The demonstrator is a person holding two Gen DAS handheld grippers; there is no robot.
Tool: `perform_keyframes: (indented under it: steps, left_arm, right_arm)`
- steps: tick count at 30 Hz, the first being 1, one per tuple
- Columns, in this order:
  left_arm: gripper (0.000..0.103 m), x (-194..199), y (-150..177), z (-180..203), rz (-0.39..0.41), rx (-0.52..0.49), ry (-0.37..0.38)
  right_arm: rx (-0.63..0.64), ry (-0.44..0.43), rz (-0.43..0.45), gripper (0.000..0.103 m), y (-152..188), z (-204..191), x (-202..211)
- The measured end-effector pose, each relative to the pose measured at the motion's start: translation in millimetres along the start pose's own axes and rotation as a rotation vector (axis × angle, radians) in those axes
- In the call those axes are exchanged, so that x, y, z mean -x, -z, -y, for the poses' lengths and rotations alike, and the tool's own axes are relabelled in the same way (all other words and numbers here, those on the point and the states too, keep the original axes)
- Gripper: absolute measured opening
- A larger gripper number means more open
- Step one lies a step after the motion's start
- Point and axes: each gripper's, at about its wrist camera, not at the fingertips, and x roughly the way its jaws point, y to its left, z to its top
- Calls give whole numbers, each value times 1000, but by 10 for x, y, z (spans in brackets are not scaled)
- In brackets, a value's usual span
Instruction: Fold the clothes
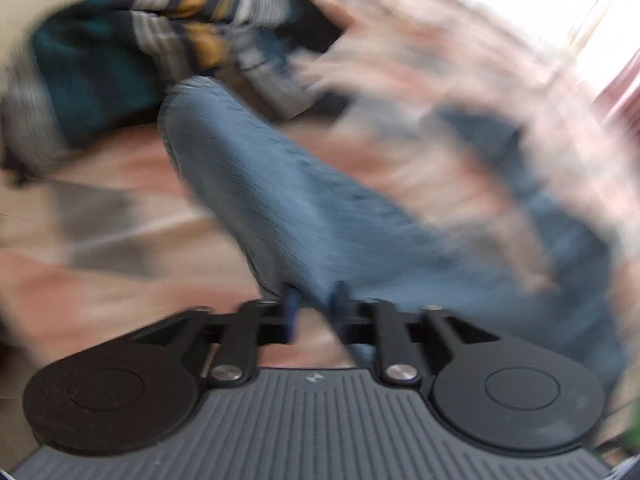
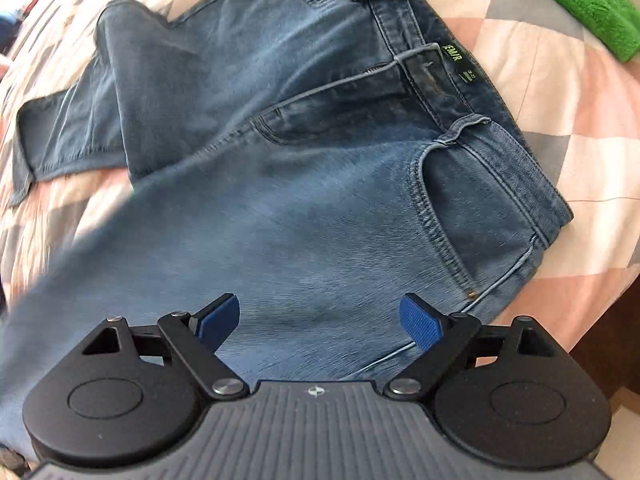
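A pair of blue jeans point(image 2: 304, 152) lies on a pink, white and grey checked bedspread point(image 2: 560, 120), waistband to the right, one leg folded over to the left. My right gripper point(image 2: 320, 322) is open, its blue pads just above the jeans' hip area near the front pocket. In the blurred left wrist view, my left gripper point(image 1: 316, 308) is shut on a jeans leg point(image 1: 288, 200), which stretches away from the pads.
A green towel point(image 2: 580, 0) lies at the far right on the bed. A striped dark, yellow and grey garment point(image 1: 192, 20) and a teal one point(image 1: 88, 76) are heaped beyond the jeans leg. The bed's edge point(image 2: 592, 312) drops off at the right.
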Motion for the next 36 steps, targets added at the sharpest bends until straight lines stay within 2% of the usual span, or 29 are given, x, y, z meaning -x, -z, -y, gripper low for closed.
perform_keyframes:
  steps: [1, 3, 5, 7, 11, 13, 17, 19, 22, 25, 27, 33, 36]
  left_arm:
    - [30, -43, 84, -29, -18, -8, -67]
    - [31, -93, 239, -186, -56, 53, -111]
    - [37, -113, 438, -427, -74, 195, -61]
    - [38, -179, 650, -683, -110, 343, 12]
    - [37, -356, 1107, -1038, -131, 637, 146]
    - [37, -491, 1197, -1165, -119, 727, 170]
    - [38, -861, 1133, -1302, -98, 812, 167]
    - [38, -1039, 1085, -1383, -90, 828, 152]
    - [38, -1281, 1031, -1538, -83, 867, 149]
    - [42, -1453, 964, -1632, -68, 870, 187]
    - [44, -1552, 889, -1648, -64, 818, 195]
    - [42, -1600, 922, -1703, -44, 670, 266]
    - [42, -1580, 1004, -1703, -40, 633, 307]
  right_arm:
    - [24, -10, -9, 89, 25, 16, -6]
    - [80, -30, -25, 89, 42, -19, 6]
    - [152, -61, -28, 89, 83, -69, 47]
    - [229, -89, -27, 91, 138, -116, 104]
    - [334, -66, -26, 91, 255, -179, 202]
    - [342, -68, -32, 92, 333, -174, 279]
    - [280, -73, -51, 94, 478, -52, 315]
    - [202, -93, -63, 94, 558, 67, 318]
    - [-48, -198, -42, 93, 676, 423, 280]
    - [-318, -295, 28, 90, 812, 830, 193]
    - [-441, -315, 100, 89, 897, 1044, 118]
    - [-671, -331, 313, 88, 980, 1479, -215]
    - [-704, -331, 407, 87, 924, 1594, -330]
